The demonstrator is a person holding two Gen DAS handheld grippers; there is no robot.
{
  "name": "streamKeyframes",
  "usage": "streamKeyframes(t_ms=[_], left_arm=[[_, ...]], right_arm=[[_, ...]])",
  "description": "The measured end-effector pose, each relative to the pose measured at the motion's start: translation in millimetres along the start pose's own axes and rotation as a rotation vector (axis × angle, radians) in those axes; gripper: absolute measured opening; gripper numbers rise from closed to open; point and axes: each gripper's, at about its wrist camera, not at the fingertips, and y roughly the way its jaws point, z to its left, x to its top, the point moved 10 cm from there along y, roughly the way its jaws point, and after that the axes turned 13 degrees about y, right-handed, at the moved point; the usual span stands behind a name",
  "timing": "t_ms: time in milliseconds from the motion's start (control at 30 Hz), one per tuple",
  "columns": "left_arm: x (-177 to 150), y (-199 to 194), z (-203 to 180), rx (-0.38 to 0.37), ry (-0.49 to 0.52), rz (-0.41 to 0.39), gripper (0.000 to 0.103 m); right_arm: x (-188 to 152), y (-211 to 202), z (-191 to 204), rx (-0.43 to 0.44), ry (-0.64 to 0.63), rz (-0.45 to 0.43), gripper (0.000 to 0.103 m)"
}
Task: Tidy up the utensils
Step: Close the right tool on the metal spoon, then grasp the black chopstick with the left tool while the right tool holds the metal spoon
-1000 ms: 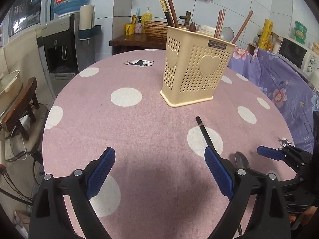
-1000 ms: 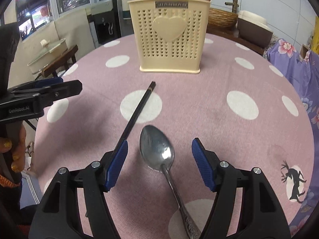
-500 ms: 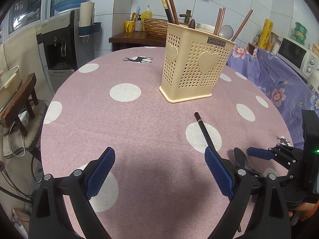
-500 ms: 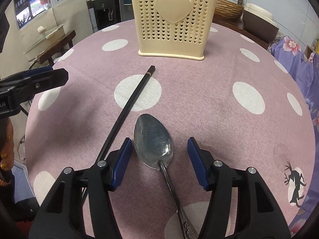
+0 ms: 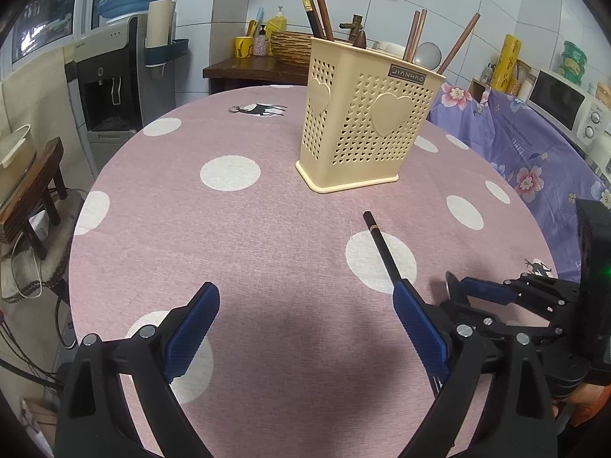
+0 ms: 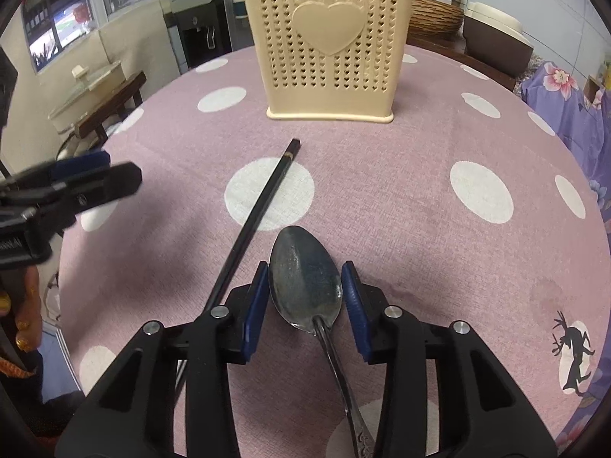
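A metal spoon (image 6: 305, 278) lies on the pink dotted tablecloth (image 6: 420, 229). My right gripper (image 6: 305, 290) has closed in on the spoon's bowl, with both blue pads at or very near its sides. A black chopstick (image 6: 259, 213) lies just left of it; it also shows in the left wrist view (image 5: 382, 246). The cream utensil holder (image 6: 328, 42) stands upright beyond; in the left wrist view the holder (image 5: 362, 122) holds several chopsticks and a spoon. My left gripper (image 5: 305, 320) is open and empty above the cloth, left of the chopstick.
The round table's edge (image 5: 88, 206) drops to a wooden stool (image 5: 34, 191) and water dispenser (image 5: 110, 87) on the left. A purple floral cloth (image 5: 534, 152) covers a surface on the right, with a microwave (image 5: 569, 99) behind.
My right gripper moved forward over the spoon and its jaws narrowed from wide open to the sides of the spoon's bowl. My left gripper stayed open and rose slightly.
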Motion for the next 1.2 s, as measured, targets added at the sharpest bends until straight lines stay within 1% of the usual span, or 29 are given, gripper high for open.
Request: streamKeyframes(t_ms=[200, 367, 533, 667, 767, 833, 867, 933, 1033, 1100, 1200], left_arm=[[-0.5, 4.3, -6.7, -0.010, 0.007, 0.011, 0.091], [-0.6, 7.0, -13.1, -0.019, 0.012, 0.016, 0.091], [3.5, 9.0, -19.3, -0.022, 0.025, 0.012, 0.091], [9.0, 13.5, -32.2, -0.040, 0.057, 0.013, 0.090], [14.6, 21.7, -46.7, -0.058, 0.097, 0.027, 0.079], [17.3, 31.0, -54.5, -0.067, 0.115, 0.044, 0.068], [17.9, 36.1, -57.9, -0.073, 0.121, 0.055, 0.065], [19.3, 50.1, -63.2, -0.083, 0.122, 0.083, 0.054], [22.5, 70.3, -67.7, -0.092, 0.110, 0.124, 0.043], [24.3, 79.6, -69.8, -0.091, 0.105, 0.142, 0.038], [29.5, 86.8, -72.7, -0.061, 0.128, 0.146, 0.033]], right_arm=[[26.2, -41.3, -5.6, 0.050, 0.076, -0.134, 0.039], [38.7, -76.0, -12.8, 0.085, 0.125, -0.230, 0.039], [41.1, -95.7, -18.6, 0.092, 0.159, -0.278, 0.039], [42.3, -102.2, -22.8, 0.103, 0.187, -0.297, 0.039], [44.7, -107.0, -25.8, 0.100, 0.209, -0.319, 0.039], [44.7, -109.9, -29.0, 0.094, 0.220, -0.334, 0.039], [45.3, -111.5, -30.6, 0.085, 0.223, -0.343, 0.039], [44.8, -113.8, -33.4, 0.076, 0.229, -0.356, 0.039], [43.7, -115.4, -35.6, 0.075, 0.240, -0.361, 0.039], [43.3, -116.4, -36.8, 0.074, 0.248, -0.363, 0.039], [43.4, -117.2, -37.5, 0.064, 0.251, -0.369, 0.039]])
